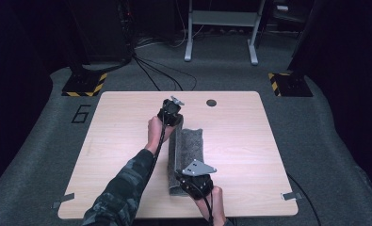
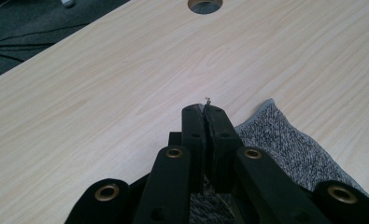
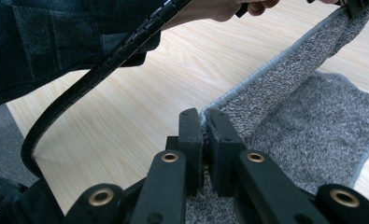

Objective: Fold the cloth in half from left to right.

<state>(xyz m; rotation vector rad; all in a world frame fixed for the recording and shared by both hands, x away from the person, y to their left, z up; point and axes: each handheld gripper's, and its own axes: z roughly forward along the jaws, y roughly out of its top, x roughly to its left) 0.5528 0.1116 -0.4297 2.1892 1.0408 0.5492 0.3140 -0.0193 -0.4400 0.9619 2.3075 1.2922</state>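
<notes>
Two clenched grippers, left gripper [image 1: 172, 109] and right gripper [image 1: 196, 181], pinch my limp grey towel [image 1: 191, 143] along one hemmed edge mid-table [image 1: 249, 141], the best hold.

A pale wooden worktop [image 1: 127, 141] is standing on a grey carpeted floor [image 1: 28, 155], with a round cable hole [image 1: 211, 102] sitting near its far edge. Strips of grey tape [image 1: 62, 201] are showing at its near corners. Two black bases edged in yellow-and-black hazard stripes [image 1: 84, 84] are flanking the far side, and black cables [image 1: 160, 73] are trailing across the carpet. A grey metal frame [image 1: 221, 28] is standing behind, and the surroundings are lying in darkness while light is falling on the worktop.
</notes>
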